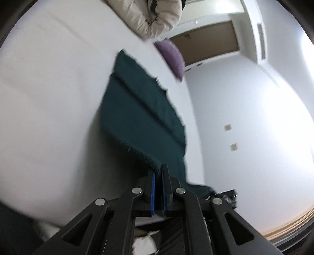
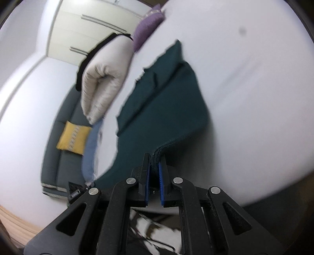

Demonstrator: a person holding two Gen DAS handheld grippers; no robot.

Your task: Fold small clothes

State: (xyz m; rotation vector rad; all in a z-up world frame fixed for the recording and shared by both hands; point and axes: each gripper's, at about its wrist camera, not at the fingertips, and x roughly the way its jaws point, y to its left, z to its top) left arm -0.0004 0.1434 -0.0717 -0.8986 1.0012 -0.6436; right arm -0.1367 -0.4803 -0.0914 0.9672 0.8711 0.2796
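Observation:
A dark green garment (image 1: 143, 109) lies on a white bed surface (image 1: 49, 98), its near edge lifted off the sheet. My left gripper (image 1: 159, 170) is shut on that near hem, the cloth pinched between its blue pads. In the right wrist view the same dark green garment (image 2: 162, 98) stretches away from me, and my right gripper (image 2: 154, 158) is shut on a bunched corner of its hem. The far end of the garment still rests flat on the bed (image 2: 245, 88).
A puffy cream jacket (image 1: 149, 15) lies at the far side of the bed, seen also as the cream jacket (image 2: 104, 78). A purple cushion (image 1: 172, 56) sits beyond the garment. A grey sofa (image 2: 64, 141) with a yellow cushion (image 2: 73, 138) stands beside the bed.

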